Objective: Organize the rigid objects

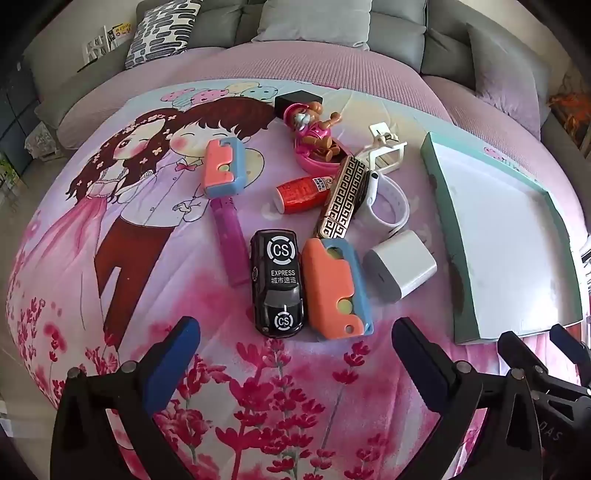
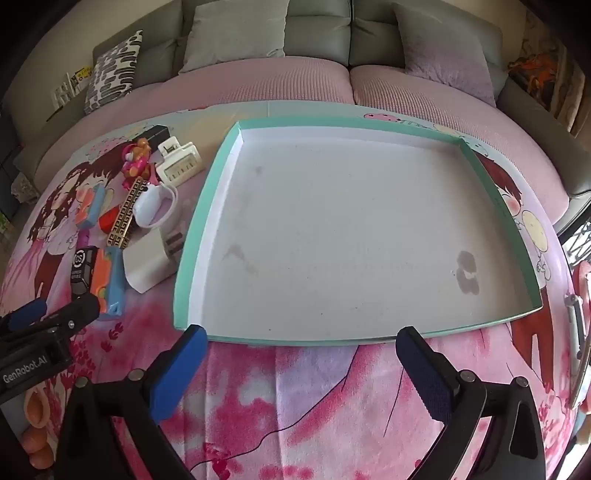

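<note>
Small rigid items lie in a cluster on the cartoon cloth: a black toy car [image 1: 277, 284], an orange-and-blue block [image 1: 336, 288], a white charger [image 1: 400, 266], a gold patterned bar [image 1: 341, 197], a red tube [image 1: 301, 192], a white watch [image 1: 388, 203], a pink dog toy [image 1: 314, 133] and a second orange-blue block [image 1: 223, 168] on a purple stick [image 1: 229, 240]. My left gripper [image 1: 295, 343] hovers open just in front of the car, holding nothing. My right gripper [image 2: 301, 350] hangs open at the near edge of the empty teal-rimmed tray [image 2: 184, 266]. The cluster [image 2: 140, 221] lies left of the tray.
A white clip holder [image 1: 386, 147] and a black box [image 1: 297, 99] lie at the back of the cluster. A grey sofa with cushions [image 2: 236, 33] stands behind the table. The left gripper's body [image 2: 40, 332] shows at the left of the right wrist view.
</note>
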Available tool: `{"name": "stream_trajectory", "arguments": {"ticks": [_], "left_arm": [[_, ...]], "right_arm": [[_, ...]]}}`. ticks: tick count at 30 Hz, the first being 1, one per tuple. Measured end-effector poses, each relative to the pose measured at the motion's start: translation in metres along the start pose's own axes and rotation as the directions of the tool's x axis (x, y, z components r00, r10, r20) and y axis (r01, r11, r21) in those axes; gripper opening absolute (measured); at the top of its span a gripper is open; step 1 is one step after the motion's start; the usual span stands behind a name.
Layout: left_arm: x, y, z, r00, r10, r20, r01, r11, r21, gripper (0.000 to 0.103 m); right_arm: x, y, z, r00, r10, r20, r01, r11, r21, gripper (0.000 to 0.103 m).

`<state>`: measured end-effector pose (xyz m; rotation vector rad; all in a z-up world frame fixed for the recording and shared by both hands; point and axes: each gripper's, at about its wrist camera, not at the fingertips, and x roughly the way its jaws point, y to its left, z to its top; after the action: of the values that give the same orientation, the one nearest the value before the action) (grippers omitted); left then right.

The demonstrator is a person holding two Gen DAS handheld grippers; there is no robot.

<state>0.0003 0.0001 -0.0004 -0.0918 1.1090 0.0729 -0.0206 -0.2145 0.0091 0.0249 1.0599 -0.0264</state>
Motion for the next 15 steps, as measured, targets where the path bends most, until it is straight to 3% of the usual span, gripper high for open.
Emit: {"name": "stream_trajectory", "arguments": {"ticks": [15], "left_arm": [[0.0084, 0.0048, -0.0034, 0.999, 0.041, -0.021, -0.040, 0.999, 0.008, 0.103]], "right_arm": [[0.0008, 0.0003, 0.0022, 1.000, -0.009, 0.003, 0.009, 1.000, -0.007, 0.103]]}}
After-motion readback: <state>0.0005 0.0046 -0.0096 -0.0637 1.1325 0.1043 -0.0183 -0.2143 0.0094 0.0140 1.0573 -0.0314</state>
